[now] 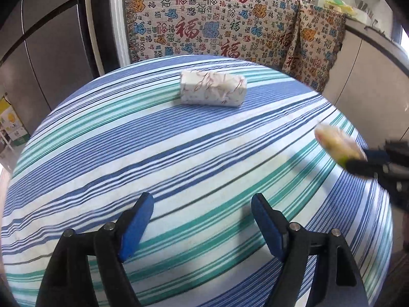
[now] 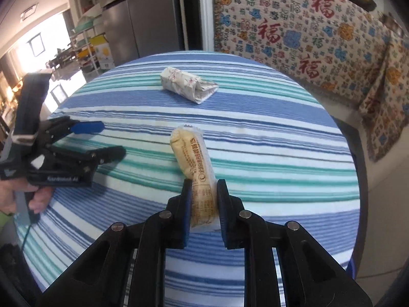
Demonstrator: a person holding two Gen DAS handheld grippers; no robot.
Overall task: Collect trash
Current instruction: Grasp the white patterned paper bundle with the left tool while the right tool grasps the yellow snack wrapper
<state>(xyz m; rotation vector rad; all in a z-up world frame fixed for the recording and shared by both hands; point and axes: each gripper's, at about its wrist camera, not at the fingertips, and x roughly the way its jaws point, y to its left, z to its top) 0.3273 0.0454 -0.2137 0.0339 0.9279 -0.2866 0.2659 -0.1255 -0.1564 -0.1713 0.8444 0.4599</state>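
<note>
A yellowish snack packet (image 2: 198, 176) with printed writing sticks out between the pads of my right gripper (image 2: 204, 183), which is shut on its lower half and holds it just above the striped tablecloth (image 2: 281, 153). In the left wrist view the same packet (image 1: 340, 143) looks blurred at the right edge, in the right gripper (image 1: 363, 160). My left gripper (image 1: 202, 199) is open over the cloth with nothing between its blue pads; it also shows at the left as the left gripper (image 2: 112, 138), held by a hand. A white flower-printed tissue pack (image 1: 213, 88) (image 2: 188, 87) lies at the far side.
The round table (image 1: 76, 153) drops off on all sides. Behind it hangs a blanket (image 1: 217, 20) printed with red characters. A grey fridge (image 2: 143, 18) stands at the back left, with shelves of household things (image 2: 84, 48) beyond. Cabinets (image 1: 358, 76) run along the right.
</note>
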